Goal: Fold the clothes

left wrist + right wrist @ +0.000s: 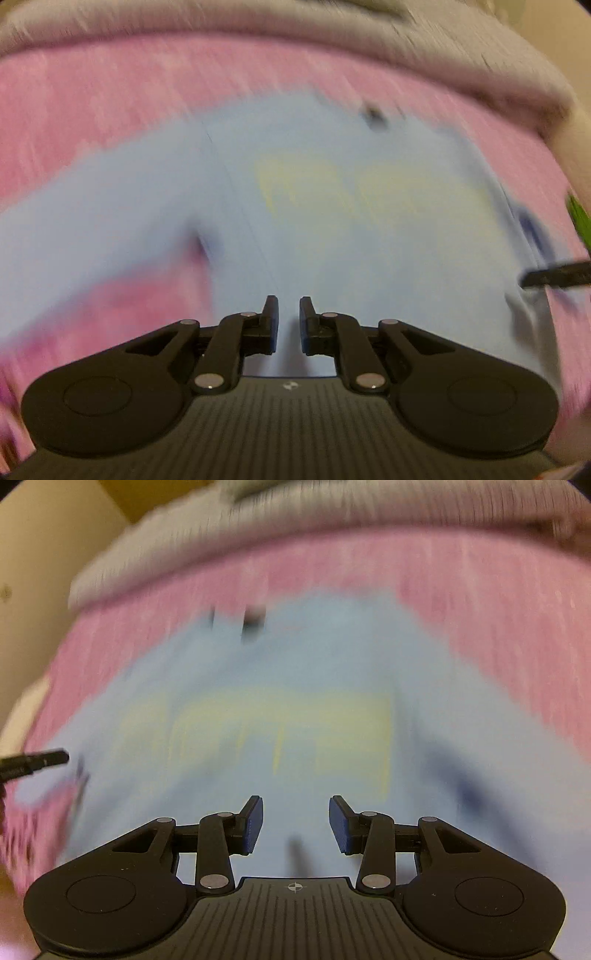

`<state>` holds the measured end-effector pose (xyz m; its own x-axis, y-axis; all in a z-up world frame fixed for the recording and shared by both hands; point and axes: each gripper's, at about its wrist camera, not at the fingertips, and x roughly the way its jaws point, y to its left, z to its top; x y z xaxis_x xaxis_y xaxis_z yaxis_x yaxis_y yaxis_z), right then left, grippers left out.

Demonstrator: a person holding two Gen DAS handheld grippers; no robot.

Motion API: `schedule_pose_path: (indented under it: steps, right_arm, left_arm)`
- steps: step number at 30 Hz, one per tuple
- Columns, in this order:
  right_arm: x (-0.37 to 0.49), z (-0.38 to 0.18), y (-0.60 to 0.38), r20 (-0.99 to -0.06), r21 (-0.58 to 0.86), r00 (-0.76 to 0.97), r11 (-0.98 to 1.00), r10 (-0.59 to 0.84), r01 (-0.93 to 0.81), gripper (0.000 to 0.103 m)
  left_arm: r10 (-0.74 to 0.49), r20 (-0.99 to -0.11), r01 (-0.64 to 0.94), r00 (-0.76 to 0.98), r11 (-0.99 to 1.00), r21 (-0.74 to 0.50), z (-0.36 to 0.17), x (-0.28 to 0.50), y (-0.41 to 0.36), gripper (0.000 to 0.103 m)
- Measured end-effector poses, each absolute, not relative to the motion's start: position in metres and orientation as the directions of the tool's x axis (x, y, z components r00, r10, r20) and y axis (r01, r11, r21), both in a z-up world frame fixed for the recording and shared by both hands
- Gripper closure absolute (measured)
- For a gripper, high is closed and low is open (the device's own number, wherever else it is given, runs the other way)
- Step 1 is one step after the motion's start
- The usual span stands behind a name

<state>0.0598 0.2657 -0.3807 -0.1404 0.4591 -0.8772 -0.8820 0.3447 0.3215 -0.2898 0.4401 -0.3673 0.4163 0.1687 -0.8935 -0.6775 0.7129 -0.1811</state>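
Note:
A light blue T-shirt (332,229) with a pale yellow print lies spread flat on a pink bed cover (110,92); both views are blurred. One sleeve (74,221) reaches out to the left. My left gripper (289,306) hovers over the shirt's near part, its jaws a narrow gap apart with nothing between them. My right gripper (295,812) stands open over the same shirt (295,672), also holding nothing. A dark tag (253,618) marks the collar at the far end. A black tip of the right gripper (554,277) enters the left wrist view from the right edge.
A grey blanket (258,22) runs along the far side of the pink cover (480,602). A cream wall (37,554) is at the left of the right wrist view. Something green (580,218) shows at the right edge.

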Motion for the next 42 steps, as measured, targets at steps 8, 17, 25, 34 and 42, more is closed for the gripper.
schedule_pose_path:
  steps: [8,17,25,34,42]
  right_arm:
    - [-0.020,-0.381,0.154,-0.963,0.035,0.036,0.254,0.268,-0.967,0.062]
    - [-0.045,-0.384,0.160,-0.943,0.115,-0.015,0.282,0.333,-0.952,0.062]
    - [-0.043,-0.366,0.174,-0.936,0.138,0.033,0.451,0.351,-0.882,0.062]
    - [-0.071,-0.353,0.213,-0.928,0.240,0.051,0.693,0.370,-0.680,0.062]
    - [-0.060,-0.350,0.177,-0.907,0.300,0.114,0.812,0.405,-0.501,0.062]
  left_arm:
    - [0.177,-0.951,-0.718,0.254,0.693,-0.063,-0.373,-0.331,0.324,0.096]
    - [0.234,-0.922,-0.851,0.307,0.502,-0.156,-0.388,-0.347,0.316,0.095]
    - [0.450,-0.835,-0.941,0.318,0.260,-0.218,-0.349,-0.422,0.389,0.079]
    - [0.520,-0.801,-0.955,0.297,0.135,-0.266,-0.328,-0.487,0.516,0.080]
    - [0.331,-0.807,-0.827,0.490,0.468,-0.311,-0.327,-0.378,0.493,0.080]
